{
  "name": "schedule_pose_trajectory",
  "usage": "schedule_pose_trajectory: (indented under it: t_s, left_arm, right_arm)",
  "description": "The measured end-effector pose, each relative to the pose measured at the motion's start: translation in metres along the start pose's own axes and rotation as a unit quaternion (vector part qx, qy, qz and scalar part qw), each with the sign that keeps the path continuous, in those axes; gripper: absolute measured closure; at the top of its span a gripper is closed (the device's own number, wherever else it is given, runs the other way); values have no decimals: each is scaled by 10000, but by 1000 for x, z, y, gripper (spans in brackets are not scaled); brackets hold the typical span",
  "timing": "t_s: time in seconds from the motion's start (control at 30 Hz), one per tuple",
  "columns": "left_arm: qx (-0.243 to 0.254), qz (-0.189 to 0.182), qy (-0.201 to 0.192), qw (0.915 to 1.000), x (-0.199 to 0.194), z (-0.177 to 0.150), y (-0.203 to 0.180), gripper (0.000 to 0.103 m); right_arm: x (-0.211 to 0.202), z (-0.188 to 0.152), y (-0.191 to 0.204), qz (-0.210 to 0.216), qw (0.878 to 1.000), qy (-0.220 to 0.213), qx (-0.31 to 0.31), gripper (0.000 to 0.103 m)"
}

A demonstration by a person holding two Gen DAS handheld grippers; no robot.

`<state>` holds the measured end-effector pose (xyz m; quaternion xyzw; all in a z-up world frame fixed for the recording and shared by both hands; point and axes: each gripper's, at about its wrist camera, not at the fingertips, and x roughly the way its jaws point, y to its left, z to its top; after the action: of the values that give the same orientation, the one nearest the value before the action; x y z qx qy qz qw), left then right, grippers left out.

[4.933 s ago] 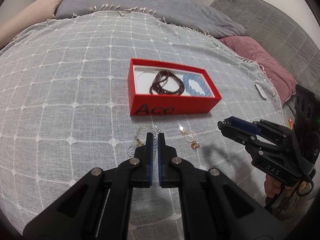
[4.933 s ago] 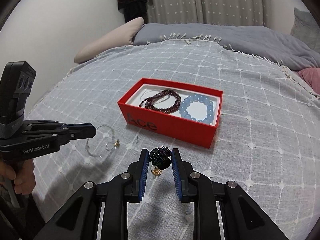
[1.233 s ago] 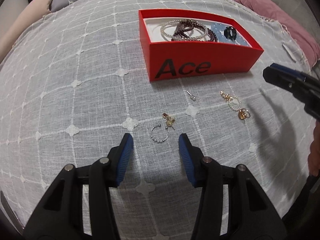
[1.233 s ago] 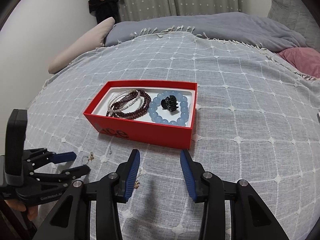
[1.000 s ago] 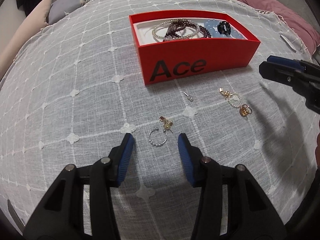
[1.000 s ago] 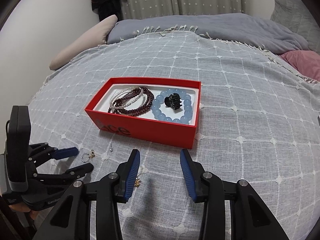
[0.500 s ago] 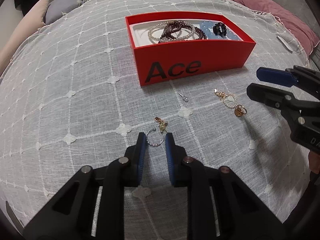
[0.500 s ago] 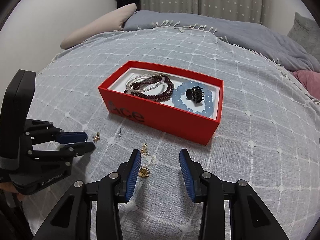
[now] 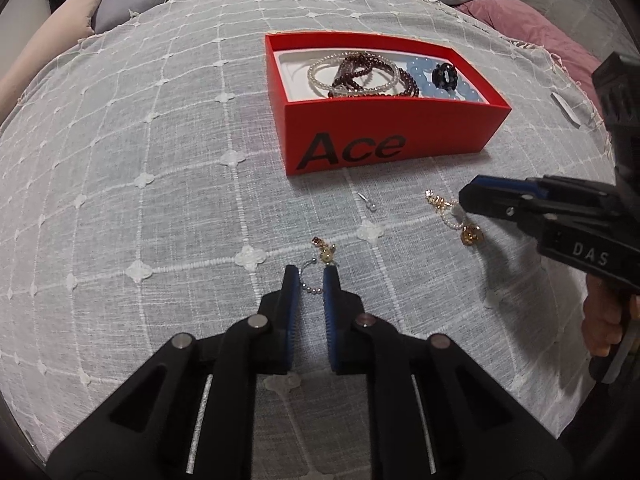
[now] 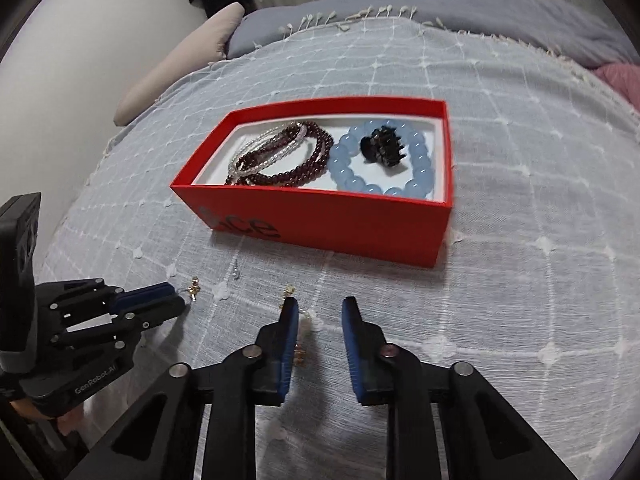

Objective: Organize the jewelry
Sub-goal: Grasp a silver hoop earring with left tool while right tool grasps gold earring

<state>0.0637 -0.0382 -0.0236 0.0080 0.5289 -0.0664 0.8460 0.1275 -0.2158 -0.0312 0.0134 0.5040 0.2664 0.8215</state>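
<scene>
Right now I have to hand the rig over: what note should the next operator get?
Left tool: jaws closing around the beaded hoop earring on the bedspread; pads not clearly gripping yet.
Right tool: jaws closing low over the pearl-and-gold earring, which sits by its left finger; nothing held.
Done: the red box holds the white bead bracelet, dark red bracelet, blue bracelet and black hair claw.
Left: both earrings, a gold charm beside the hoop, and a small pin near the box front.
</scene>
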Motion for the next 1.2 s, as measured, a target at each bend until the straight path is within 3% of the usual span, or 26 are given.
schedule_pose_trajectory:
  t_s: [0.23, 0.3, 0.47, 0.7, 0.8, 0.93, 1.03, 1.2]
  left_arm:
    - [-135, -153, -18, 9998, -6, 2, 6, 90]
    - [-221, -244, -19, 9995, -7, 3, 10, 90]
    - [-459, -481, 23, 9978, -9, 4, 19, 90]
    - [-513, -533, 43, 9973, -10, 3, 23, 90]
    - [-469, -486, 104, 9977, -8, 1, 22, 89]
    - [-460, -343, 232, 9981, 0, 1, 21, 78]
    - [-349, -276, 193, 9988, 2, 0, 17, 78]
    - [-148, -251, 178, 9994, 4, -1, 7, 76]
  right_arm:
    - [6, -2, 6, -25, 9999, 98, -119, 85]
    - [10, -4, 9, -7, 9997, 135, -184, 91]
    - [11, -6, 15, -74, 9994, 99, -331, 97]
    - [2, -5, 10, 121, 9998, 45, -139, 99]
    - [-4, -3, 8, 137, 9999, -28, -76, 99]
    - [-2, -4, 7, 87, 9999, 31, -74, 99]
    - [4, -2, 3, -27, 9999, 146, 19, 98]
    - [5, -1, 2, 46, 9998, 166, 38, 90]
